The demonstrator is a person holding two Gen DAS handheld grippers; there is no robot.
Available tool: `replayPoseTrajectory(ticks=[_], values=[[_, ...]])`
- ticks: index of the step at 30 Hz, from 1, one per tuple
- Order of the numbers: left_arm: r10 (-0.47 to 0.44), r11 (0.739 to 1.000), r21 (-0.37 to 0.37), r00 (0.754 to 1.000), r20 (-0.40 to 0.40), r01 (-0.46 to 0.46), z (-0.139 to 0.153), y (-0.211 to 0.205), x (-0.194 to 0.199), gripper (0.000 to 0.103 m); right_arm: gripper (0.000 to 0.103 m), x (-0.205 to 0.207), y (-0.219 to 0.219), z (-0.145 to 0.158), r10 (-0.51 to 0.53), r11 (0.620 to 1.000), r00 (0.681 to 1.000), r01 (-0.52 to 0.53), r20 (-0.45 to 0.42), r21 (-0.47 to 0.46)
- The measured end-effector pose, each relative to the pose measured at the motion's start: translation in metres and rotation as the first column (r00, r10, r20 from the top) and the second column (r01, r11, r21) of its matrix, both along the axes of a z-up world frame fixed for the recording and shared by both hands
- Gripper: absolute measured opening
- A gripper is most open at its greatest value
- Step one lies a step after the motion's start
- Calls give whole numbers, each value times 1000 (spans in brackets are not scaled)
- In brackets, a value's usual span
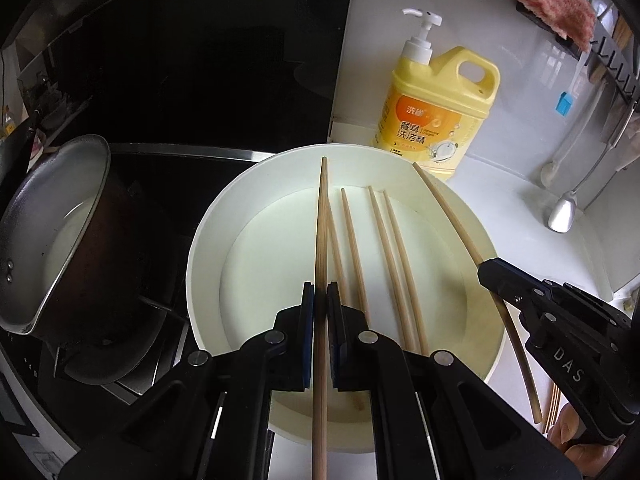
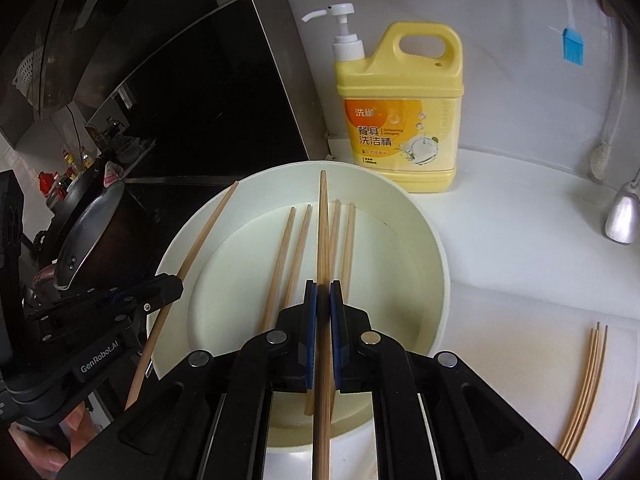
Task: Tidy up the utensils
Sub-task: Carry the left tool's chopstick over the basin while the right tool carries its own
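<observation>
Your left gripper [image 1: 320, 292] and right gripper [image 2: 323, 292] each clamp one chopstick [image 1: 321, 216] above the white basin [image 1: 208, 240]; four more lie inside, detergent bottle [image 2: 400, 120] at 1 o'clock.

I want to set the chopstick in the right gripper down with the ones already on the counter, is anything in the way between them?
Nothing visible blocks it. The right hand-held gripper holds its chopstick above the white bowl, and the bundle of chopsticks on the counter lies to the right across bare white counter. The detergent bottle stands farther back.
</observation>
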State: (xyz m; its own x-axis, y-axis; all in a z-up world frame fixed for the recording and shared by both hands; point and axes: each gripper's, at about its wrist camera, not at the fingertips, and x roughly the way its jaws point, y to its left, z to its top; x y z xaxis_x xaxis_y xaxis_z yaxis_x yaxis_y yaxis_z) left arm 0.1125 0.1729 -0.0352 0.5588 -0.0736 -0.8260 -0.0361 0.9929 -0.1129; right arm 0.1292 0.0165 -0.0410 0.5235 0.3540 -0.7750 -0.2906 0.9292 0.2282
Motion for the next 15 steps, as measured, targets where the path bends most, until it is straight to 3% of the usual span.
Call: replayPoseTrajectory(ticks=[3,15], values=[[13,1000,-25,1000,-17,-13,-6,2,10,7,6,13,5,-4,16,1000,1000,-16,-16,4],[19,1000,-6,998,-67,-19,-32,-5,40,7,6,50,21,-36,30,1000,995,-30,-96,4]])
